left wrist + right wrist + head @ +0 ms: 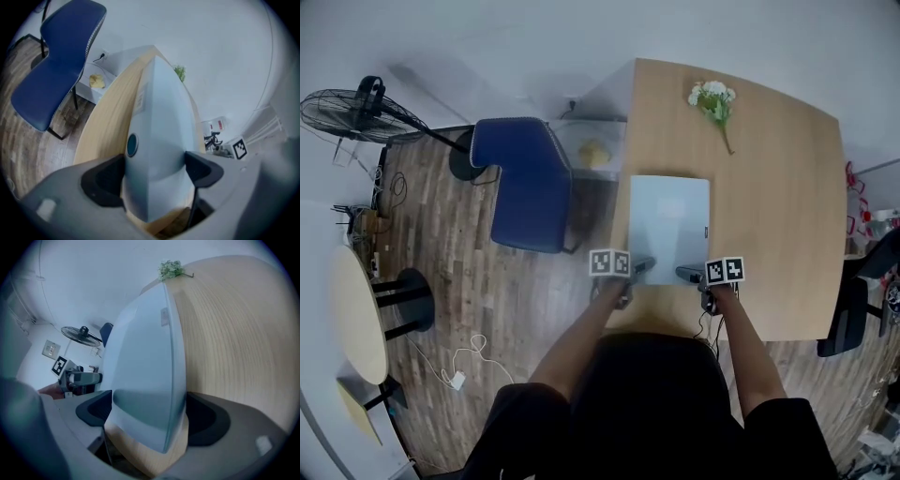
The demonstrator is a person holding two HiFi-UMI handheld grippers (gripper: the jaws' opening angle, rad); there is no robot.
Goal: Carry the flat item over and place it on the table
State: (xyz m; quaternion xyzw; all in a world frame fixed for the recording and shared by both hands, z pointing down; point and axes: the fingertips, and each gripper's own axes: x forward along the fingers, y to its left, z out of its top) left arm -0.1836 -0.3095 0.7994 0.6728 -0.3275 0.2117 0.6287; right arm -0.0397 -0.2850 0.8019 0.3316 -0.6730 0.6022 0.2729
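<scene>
Progress: flat item [668,228] already lies on the table [778,206], close to your edge; only backing your grippers away seems left.
Left gripper [643,266]: released, jaws wide around the item's near corner.
Right gripper [685,274]: released likewise, at the other near corner.
Containers: none you can see on the table; only flowers [713,101] at the far end.

Finding no legible text, brand or number anywhere. Noting a small label [164,316] on the pale blue flat rectangular panel [668,228], print too blurred to read. Recording black-and-white square markers [609,262], showing patterns only, no characters.
</scene>
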